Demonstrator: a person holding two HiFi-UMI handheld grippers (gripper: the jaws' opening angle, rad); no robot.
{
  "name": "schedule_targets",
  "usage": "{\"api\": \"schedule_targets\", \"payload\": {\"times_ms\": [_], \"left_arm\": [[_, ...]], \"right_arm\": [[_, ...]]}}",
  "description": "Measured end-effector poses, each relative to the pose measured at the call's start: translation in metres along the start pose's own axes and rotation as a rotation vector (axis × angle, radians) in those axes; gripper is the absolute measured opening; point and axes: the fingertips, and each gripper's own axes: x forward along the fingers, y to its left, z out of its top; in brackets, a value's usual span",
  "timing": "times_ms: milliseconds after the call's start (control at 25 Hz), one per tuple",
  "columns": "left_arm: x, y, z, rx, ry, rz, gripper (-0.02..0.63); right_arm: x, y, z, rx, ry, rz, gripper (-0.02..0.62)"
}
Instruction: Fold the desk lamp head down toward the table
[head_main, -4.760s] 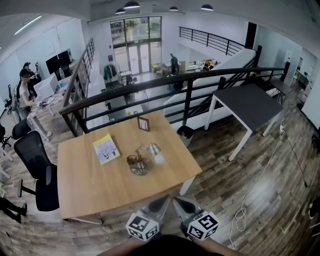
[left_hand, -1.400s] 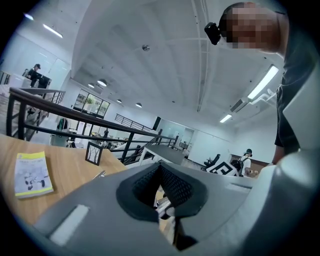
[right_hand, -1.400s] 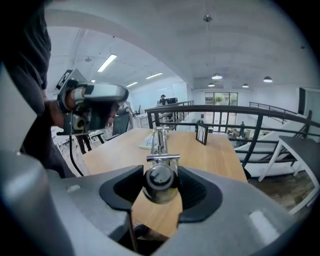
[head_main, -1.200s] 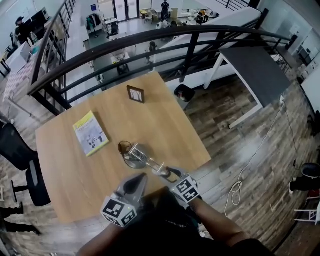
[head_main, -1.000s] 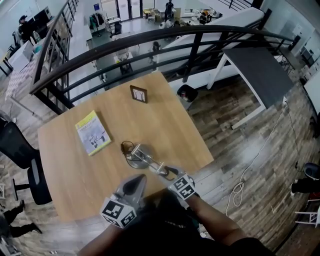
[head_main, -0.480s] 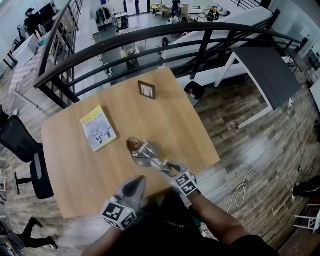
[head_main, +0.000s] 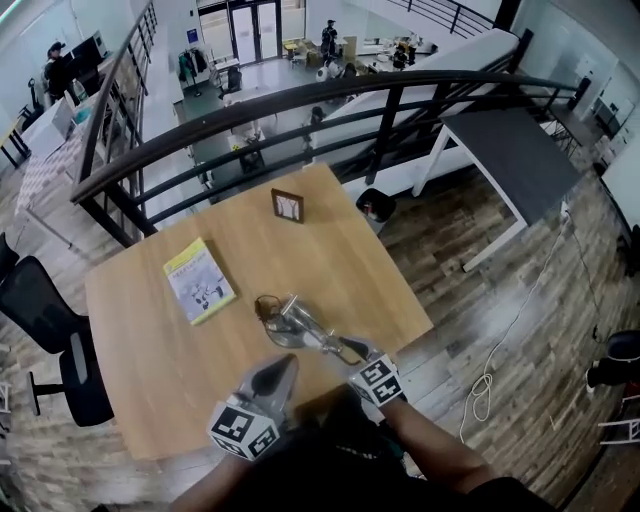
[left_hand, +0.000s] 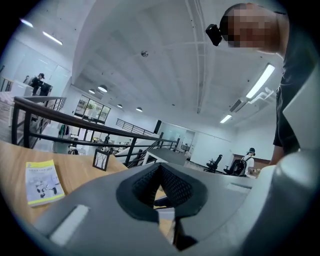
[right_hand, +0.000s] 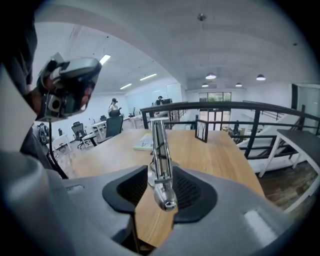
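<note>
The chrome desk lamp (head_main: 290, 325) stands mid-table on a round base, and its arm slants toward me. The lamp head (right_hand: 165, 197) lies between the jaws of my right gripper (head_main: 353, 352), which are closing. The head is near the right pad, with a gap still showing on the left. In the right gripper view the lamp arm (right_hand: 159, 150) runs straight away from the right gripper (right_hand: 160, 176). My left gripper (head_main: 276, 373) hovers over the table's near edge, left of the lamp, with its jaws together on nothing. The left gripper (left_hand: 161, 172) points out across the table.
On the wooden table (head_main: 140, 340) lie a yellow book (head_main: 200, 281) at the left and a small picture frame (head_main: 287, 205) at the far edge. A black railing (head_main: 300, 110) runs behind it. A dark table (head_main: 500, 150) stands to the right, and an office chair (head_main: 45, 320) to the left.
The right gripper has stayed at the lamp head and lifted slightly. The left gripper has shifted a little near the table edge. The head view has swung slightly.
</note>
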Motion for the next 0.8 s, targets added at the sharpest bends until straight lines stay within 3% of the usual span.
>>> {"api": "schedule_targets", "payload": {"times_ms": [280, 520, 800], "left_arm": [[-0.008, -0.021, 0.031, 0.067, -0.079, -0.097, 0.002], [-0.014, -0.033, 0.035, 0.101, -0.095, -0.129, 0.002], [-0.018, -0.050, 0.034, 0.105, -0.121, -0.152, 0.002]], "right_arm": [[-0.064, 0.034, 0.092, 0.020, -0.243, -0.061, 0.004], [-0.101, 0.062, 0.126, 0.033, -0.384, -0.073, 0.003], [-0.134, 0.080, 0.148, 0.027, -0.458, -0.079, 0.003]]}}
